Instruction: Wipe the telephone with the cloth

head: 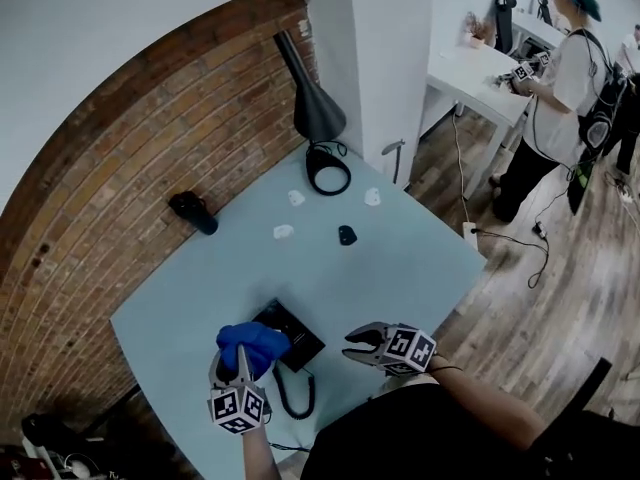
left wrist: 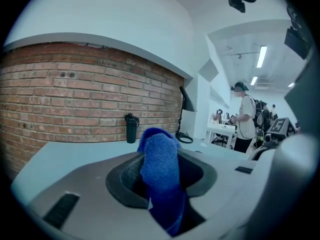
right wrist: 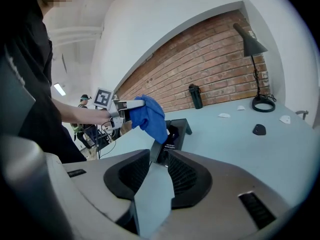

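A black telephone (head: 293, 334) lies near the front edge of the pale blue table (head: 400, 258), its coiled cord (head: 293, 393) trailing toward me. My left gripper (head: 243, 361) is shut on a blue cloth (head: 253, 345), which hangs over the telephone's left end. In the left gripper view the cloth (left wrist: 161, 176) fills the gap of that gripper (left wrist: 160, 166). My right gripper (head: 362, 346) hovers just right of the telephone, open and holding nothing. The right gripper (right wrist: 155, 166) points at the telephone (right wrist: 174, 133), with the cloth (right wrist: 150, 116) above the telephone.
A black lamp (head: 315, 108) with a ring base (head: 329, 171) stands at the back by the brick wall (head: 120, 168). A black bottle (head: 193, 212), small white scraps (head: 283, 232) and a small black piece (head: 347, 235) lie mid-table. A person (head: 555, 88) stands at a white table, far right.
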Demonstrator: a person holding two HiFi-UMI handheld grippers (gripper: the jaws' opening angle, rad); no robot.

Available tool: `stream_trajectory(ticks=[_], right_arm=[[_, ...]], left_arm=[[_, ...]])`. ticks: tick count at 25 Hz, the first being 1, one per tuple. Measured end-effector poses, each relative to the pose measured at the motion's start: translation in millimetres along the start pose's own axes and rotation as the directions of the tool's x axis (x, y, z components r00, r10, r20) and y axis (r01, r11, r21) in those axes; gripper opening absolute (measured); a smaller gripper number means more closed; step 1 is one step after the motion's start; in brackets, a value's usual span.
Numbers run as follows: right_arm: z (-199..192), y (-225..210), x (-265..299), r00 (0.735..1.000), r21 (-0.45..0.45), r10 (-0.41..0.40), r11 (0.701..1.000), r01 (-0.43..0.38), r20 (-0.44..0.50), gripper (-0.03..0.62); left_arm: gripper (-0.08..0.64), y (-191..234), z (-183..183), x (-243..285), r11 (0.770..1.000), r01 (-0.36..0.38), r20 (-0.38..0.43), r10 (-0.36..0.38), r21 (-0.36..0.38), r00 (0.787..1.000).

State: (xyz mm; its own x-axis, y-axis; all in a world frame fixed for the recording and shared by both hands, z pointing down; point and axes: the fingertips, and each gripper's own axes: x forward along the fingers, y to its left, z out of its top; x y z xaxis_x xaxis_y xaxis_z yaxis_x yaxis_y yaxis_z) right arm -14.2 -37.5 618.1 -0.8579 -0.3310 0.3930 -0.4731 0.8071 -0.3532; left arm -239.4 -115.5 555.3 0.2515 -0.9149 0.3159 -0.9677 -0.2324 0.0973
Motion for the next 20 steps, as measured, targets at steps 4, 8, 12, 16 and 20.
stream_trajectory(ticks=[4,8,12,16,20], right_arm=[[-12,-25,-21,0.997,0.092,-0.081,0.993,0.079,0.013,0.117],[-34,-37,-44,0.99,0.15,-0.14,0.979,0.137,0.006,0.117],[-48,-39,-58,0.985,0.166,-0.171,0.972,0.168,0.003,0.117],[-54,-46,-70,0.978,0.183,-0.209,0.962,0.203,0.013,0.117],[-57,-52,-81,0.971,0.206,-0.237,0.952,0.228,0.019,0.117]], left_arm=[[0.153,8,-2,9,1.0,-0.025,-0.041,0.025,0.004,0.999],[0.152,5,-13,23,0.999,-0.037,-0.099,0.039,0.02,0.994],[0.151,0,-26,41,0.995,-0.038,-0.171,0.053,0.089,0.984],[0.15,-3,-38,59,0.986,-0.034,-0.238,0.073,0.164,0.969],[0.15,-7,-45,74,0.983,-0.032,-0.281,0.083,0.182,0.956]])
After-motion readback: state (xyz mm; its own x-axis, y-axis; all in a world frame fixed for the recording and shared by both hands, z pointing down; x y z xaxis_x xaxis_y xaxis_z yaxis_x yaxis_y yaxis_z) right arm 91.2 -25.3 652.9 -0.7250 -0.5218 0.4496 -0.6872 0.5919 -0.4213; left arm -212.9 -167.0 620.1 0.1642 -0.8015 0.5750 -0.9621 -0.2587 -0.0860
